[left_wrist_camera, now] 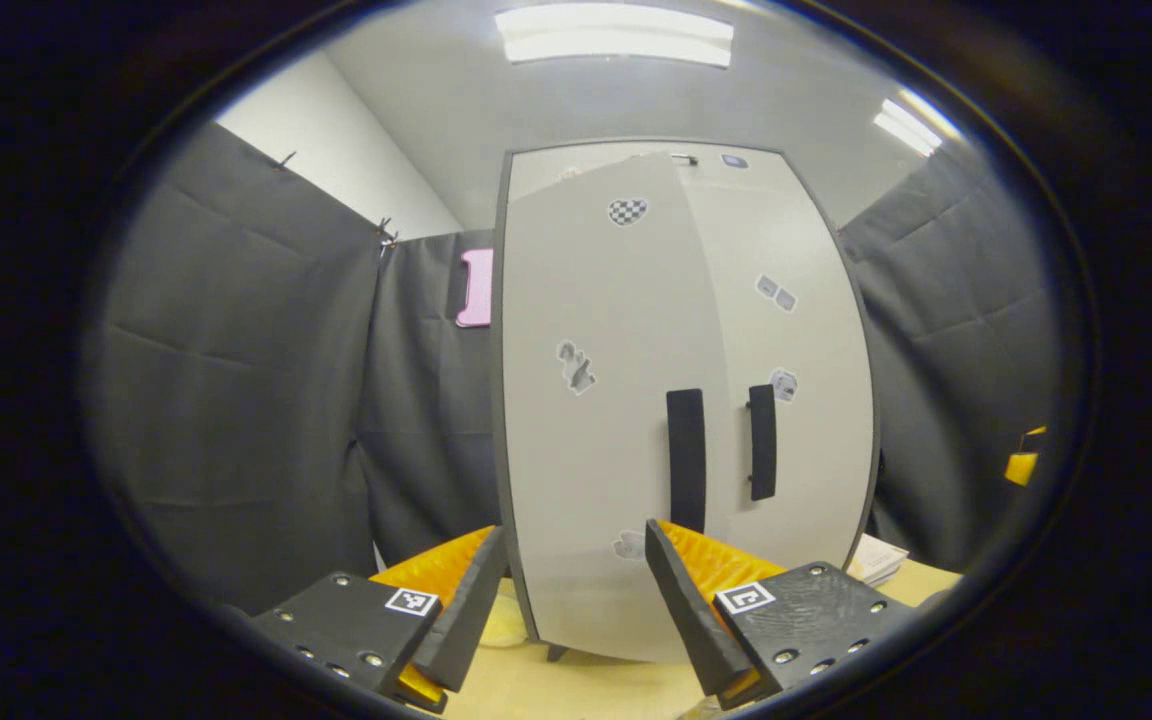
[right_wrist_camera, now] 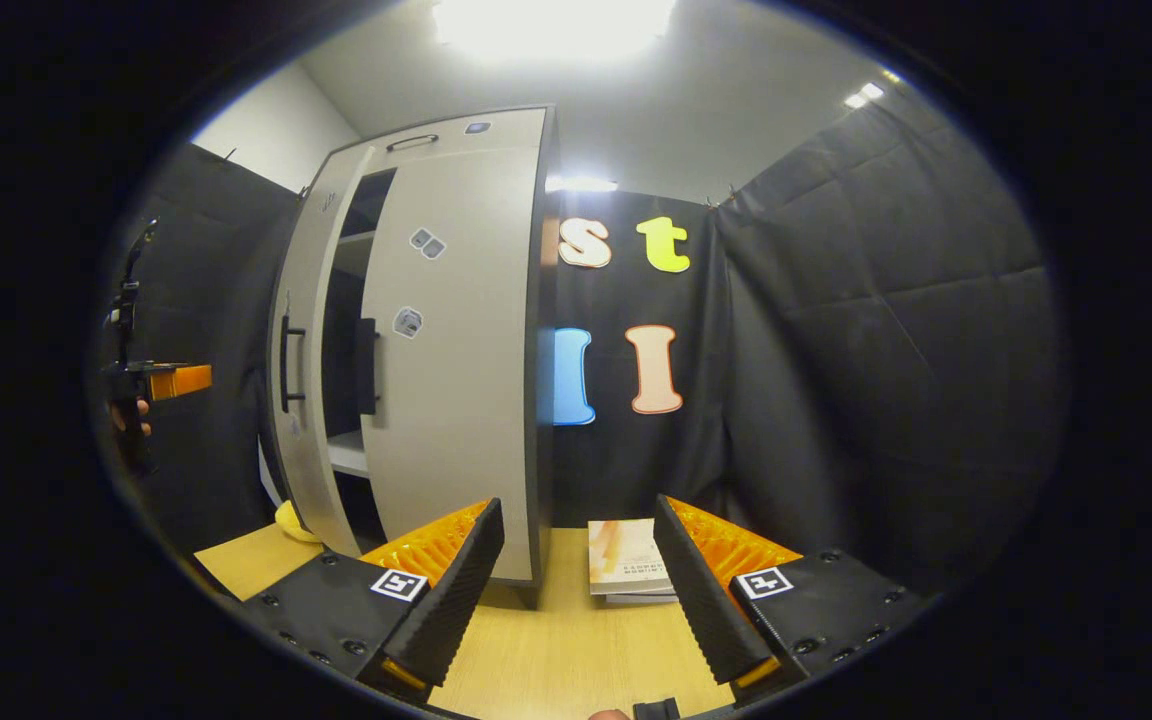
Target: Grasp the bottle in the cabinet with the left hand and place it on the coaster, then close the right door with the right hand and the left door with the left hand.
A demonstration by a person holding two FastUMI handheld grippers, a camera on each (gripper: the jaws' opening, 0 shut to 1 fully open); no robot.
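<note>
Left gripper [left_wrist_camera: 576,590] gaped wide, empty, before the ajar left door [left_wrist_camera: 596,400]. Right gripper [right_wrist_camera: 576,590] also stood wide, right door [right_wrist_camera: 456,350] ahead-left

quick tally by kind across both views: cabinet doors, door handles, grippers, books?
Cabinet doors: 2, left door and right door
Door handles: 2, left handle and right handle
Hand-held grippers: 2, left hand-held gripper and right hand-held gripper, both open
Books: at least 1, book stack on the table
Total: 7
</note>
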